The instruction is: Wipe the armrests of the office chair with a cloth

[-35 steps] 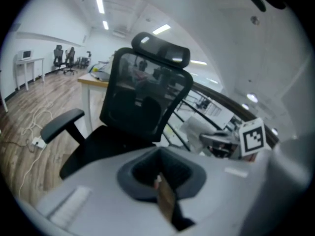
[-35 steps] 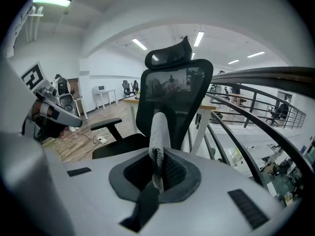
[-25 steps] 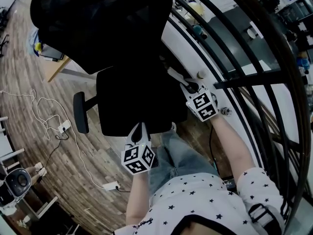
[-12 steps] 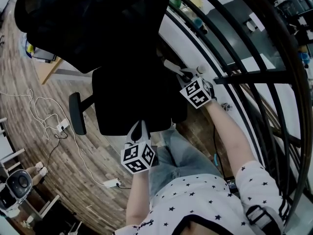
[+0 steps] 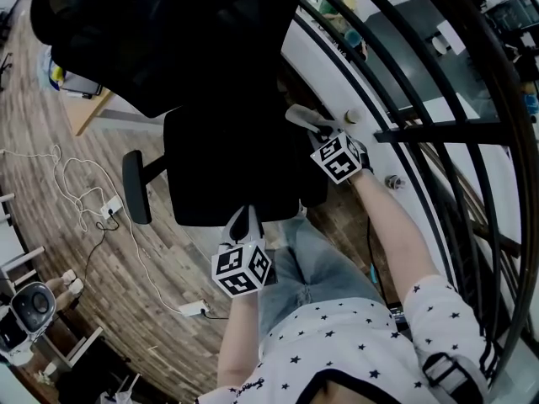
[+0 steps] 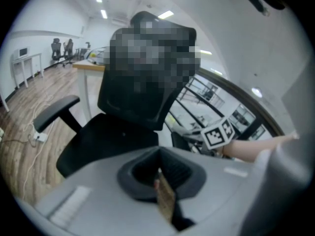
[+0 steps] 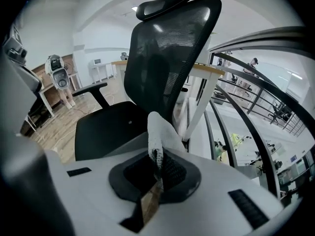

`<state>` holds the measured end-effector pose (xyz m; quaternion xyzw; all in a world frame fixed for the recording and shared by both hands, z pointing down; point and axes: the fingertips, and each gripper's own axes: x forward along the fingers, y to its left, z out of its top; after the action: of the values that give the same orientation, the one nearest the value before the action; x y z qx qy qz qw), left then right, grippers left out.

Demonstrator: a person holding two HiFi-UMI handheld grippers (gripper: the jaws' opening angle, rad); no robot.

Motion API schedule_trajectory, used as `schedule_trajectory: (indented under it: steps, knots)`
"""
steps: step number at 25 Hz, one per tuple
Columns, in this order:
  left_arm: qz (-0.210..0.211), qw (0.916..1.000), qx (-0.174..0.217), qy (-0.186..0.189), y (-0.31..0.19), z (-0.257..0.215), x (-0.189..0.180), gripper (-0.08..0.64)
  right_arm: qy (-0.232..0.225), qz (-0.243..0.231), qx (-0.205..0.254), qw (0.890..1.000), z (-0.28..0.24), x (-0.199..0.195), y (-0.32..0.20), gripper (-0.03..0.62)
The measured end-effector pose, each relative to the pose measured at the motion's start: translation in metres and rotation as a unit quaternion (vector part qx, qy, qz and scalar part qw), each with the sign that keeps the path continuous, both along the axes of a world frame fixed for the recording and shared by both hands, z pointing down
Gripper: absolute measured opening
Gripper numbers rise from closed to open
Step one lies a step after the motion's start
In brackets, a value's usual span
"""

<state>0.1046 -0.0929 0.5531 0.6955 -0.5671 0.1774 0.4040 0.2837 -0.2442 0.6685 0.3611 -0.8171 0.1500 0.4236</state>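
A black mesh-backed office chair [image 5: 227,162] stands in front of me, its left armrest [image 5: 137,186] sticking out to the left. My right gripper [image 5: 318,131] is at the seat's right side, shut on a white cloth [image 5: 301,116]. The right armrest is hidden beneath it. In the right gripper view the cloth [image 7: 160,134] stands up from the shut right gripper [image 7: 157,165], with the chair [image 7: 167,58] behind. My left gripper [image 5: 243,219] hovers at the seat's near edge. In its own view the left gripper [image 6: 158,175] is shut with nothing in it.
A curved black railing [image 5: 438,133] runs close along the right. A white power strip and cables [image 5: 109,217] lie on the wooden floor at the left. A wooden desk [image 5: 84,112] stands behind the chair. My legs in jeans [image 5: 307,263] are just below the seat.
My right gripper with the cloth has moved a little away from me along the chair's right side. The left gripper has hardly moved.
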Motion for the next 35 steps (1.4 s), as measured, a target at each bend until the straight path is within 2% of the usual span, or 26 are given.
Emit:
schedule_trajectory:
  steps: [11, 20, 28, 35]
  knots:
    - [-0.002, 1.0000, 0.000, 0.002, 0.008, 0.003, -0.005, 0.008, 0.006, 0.016, 0.000, 1.000, 0.006, -0.004, -0.005, 0.026]
    - [0.007, 1.0000, 0.005, 0.003, 0.015, -0.001, -0.001, 0.008, 0.029, -0.011, 0.006, 1.000, 0.005, -0.009, 0.004, 0.026]
    - [0.013, 0.9999, 0.006, 0.003, 0.032, -0.005, 0.005, 0.008, 0.039, -0.044, 0.001, 0.998, 0.003, -0.011, 0.031, 0.026]
    - [0.019, 0.9997, 0.013, 0.003, 0.044, -0.008, 0.006, 0.008, 0.045, -0.048, 0.002, 0.998, 0.004, -0.012, 0.051, 0.026]
